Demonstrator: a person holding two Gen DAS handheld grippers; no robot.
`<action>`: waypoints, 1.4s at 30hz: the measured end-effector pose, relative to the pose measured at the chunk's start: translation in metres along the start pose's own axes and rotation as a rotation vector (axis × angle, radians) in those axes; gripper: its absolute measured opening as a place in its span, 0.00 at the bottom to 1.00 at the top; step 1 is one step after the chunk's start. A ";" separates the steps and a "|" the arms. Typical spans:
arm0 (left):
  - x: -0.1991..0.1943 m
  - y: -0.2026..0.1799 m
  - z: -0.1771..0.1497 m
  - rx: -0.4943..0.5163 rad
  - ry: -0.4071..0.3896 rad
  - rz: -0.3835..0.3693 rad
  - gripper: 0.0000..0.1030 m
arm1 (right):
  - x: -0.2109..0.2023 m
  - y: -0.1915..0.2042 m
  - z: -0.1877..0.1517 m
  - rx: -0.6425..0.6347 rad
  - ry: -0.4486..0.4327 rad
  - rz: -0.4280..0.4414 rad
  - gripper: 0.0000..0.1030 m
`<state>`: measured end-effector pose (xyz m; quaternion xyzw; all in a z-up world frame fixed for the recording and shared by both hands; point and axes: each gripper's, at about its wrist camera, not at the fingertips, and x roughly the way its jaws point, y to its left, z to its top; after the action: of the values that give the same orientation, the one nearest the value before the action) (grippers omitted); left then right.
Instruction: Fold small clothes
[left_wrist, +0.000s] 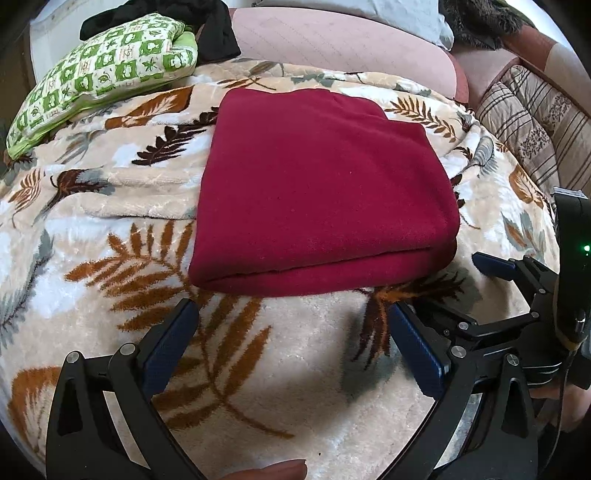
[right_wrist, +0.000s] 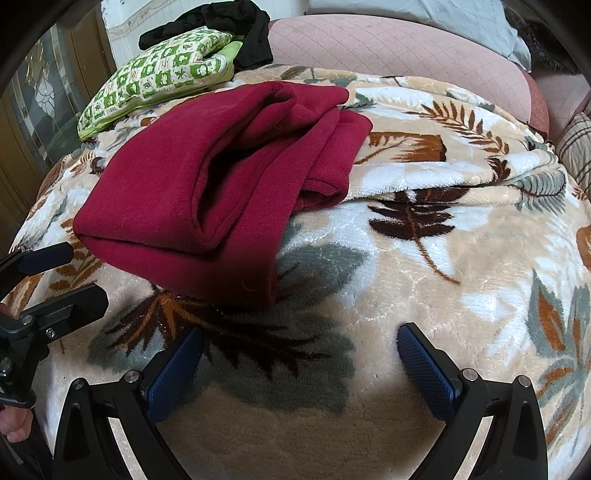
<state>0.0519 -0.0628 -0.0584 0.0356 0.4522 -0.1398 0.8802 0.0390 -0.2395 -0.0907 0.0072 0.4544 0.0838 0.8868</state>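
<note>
The dark red fleece garment (left_wrist: 325, 192), already folded into a thick rectangular bundle, lies on the cream plush blanket with brown and grey leaf print (left_wrist: 295, 369) that covers the bed, just beyond both claws and touching neither. The left claw (left_wrist: 293, 347) stands with its blue-padded fingers spread wide and nothing between them; the right claw (right_wrist: 300, 363) is likewise spread and empty, off the bundle's near right corner. In my judgement the folding is near its end and what remains is a last halving or a tidy. From the right wrist view the layers gape at the right side, with a loose tube-like part, perhaps a sleeve, lying along the top. To do it well, each claw should pinch all layers at a near corner, not only the top sheet, and both should lift and carry over evenly so the fleece does not slide apart; the soft blanket pile must be kept out of the grip. The kind of garment cannot be told. Its far edge, underside and any label are hidden. A green-and-white patterned cushion (right_wrist: 162, 70) and black cloth (right_wrist: 221, 22) lie beyond, the latter partly cut off.
</note>
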 end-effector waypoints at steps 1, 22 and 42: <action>0.000 0.000 0.000 -0.001 0.001 0.003 1.00 | 0.000 0.000 0.000 0.000 0.000 0.001 1.00; 0.002 0.002 0.000 -0.019 0.008 0.011 1.00 | 0.001 -0.001 0.002 0.004 0.000 0.014 1.00; -0.029 0.057 0.038 -0.197 -0.111 -0.024 0.99 | -0.089 -0.002 0.039 0.155 -0.302 0.213 0.87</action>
<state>0.0821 -0.0088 -0.0164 -0.0643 0.4147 -0.1070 0.9014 0.0197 -0.2532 0.0032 0.1358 0.3177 0.1400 0.9279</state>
